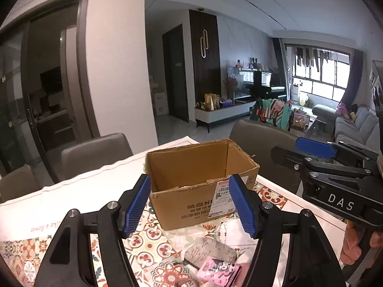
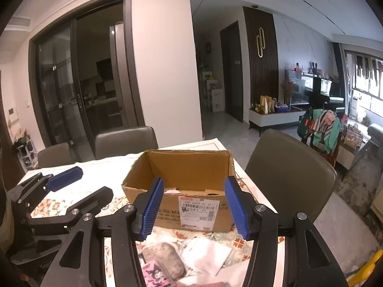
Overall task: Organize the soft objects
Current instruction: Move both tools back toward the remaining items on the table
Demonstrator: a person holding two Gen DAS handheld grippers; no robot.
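Note:
An open cardboard box (image 1: 191, 181) stands on the patterned tablecloth; it also shows in the right wrist view (image 2: 182, 174), with something pale pink inside. In front of it lie a grey patterned pouch (image 1: 210, 251), a pink cartoon-print packet (image 1: 220, 269) and a white cloth (image 2: 205, 253). The pouch (image 2: 165, 258) and pink packet (image 2: 155, 276) show in the right wrist view too. My left gripper (image 1: 191, 205) is open and empty, above the pile. My right gripper (image 2: 194, 208) is open and empty, beside it; it shows at the right of the left wrist view (image 1: 308, 153).
Grey chairs (image 2: 289, 179) stand around the table's far and right sides. The table edge (image 2: 318, 217) runs close on the right. A yellow object (image 2: 368, 265) lies at the lower right. A living room with a sofa lies beyond.

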